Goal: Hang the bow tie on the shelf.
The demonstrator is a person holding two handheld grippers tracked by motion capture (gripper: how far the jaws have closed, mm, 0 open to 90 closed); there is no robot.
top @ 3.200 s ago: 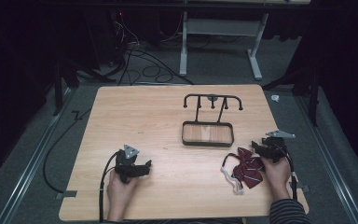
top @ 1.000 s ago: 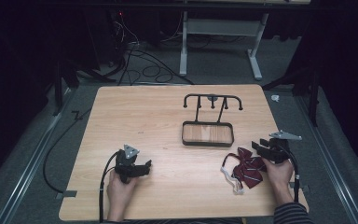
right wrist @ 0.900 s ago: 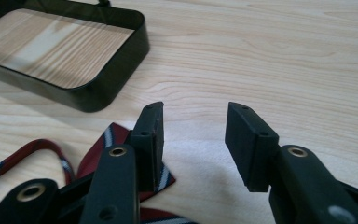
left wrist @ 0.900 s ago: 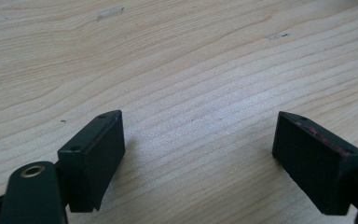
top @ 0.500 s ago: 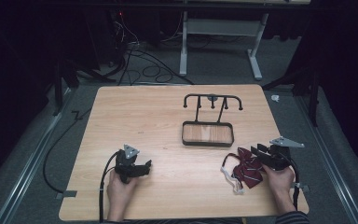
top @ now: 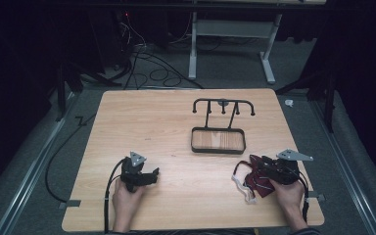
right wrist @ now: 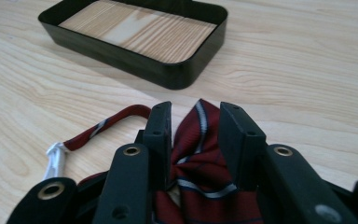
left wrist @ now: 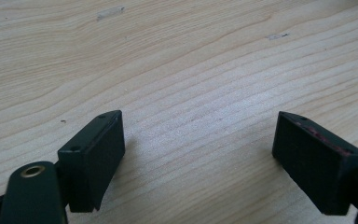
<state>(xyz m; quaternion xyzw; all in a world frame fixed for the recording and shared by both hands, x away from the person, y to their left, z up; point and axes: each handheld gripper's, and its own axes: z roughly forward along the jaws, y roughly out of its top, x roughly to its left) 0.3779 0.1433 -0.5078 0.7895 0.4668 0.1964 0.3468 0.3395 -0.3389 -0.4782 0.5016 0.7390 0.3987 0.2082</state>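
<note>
Looking down from the high view, the right gripper (top: pixel 263 171) lies low over a crumpled dark-red striped bow tie (top: pixel 252 180) near the right front corner of the wooden table (top: pixel 152 122), with the tie's white clasp end (top: pixel 245 193) trailing toward the table's front edge. Behind it stands a black rack with a wood-floored tray (top: pixel 218 140) and a hook bar (top: pixel 223 102) above. The left gripper (top: pixel 149 177) sits on the bare tabletop, well apart from the tie.

From the left gripper view, its jaws stand wide apart over plain wood grain (left wrist: pixel 191 70), with nothing between them.

From the right gripper view, the jaws have just been closing and now bracket a raised fold of the bow tie (right wrist: pixel 196 158); the cloth bunches between the pads, though I cannot tell whether they press it firmly. The strap (right wrist: pixel 107 123) loops off to the left, and the tray (right wrist: pixel 168 70) lies just ahead.

To take the tie well, I would judge the jaws should close fully on that thick central fold, not the thin strap, before lifting. This close view gives the cloth between the pads, which the high view blurs; the high view gives the hook bar and the idle left gripper.
</note>
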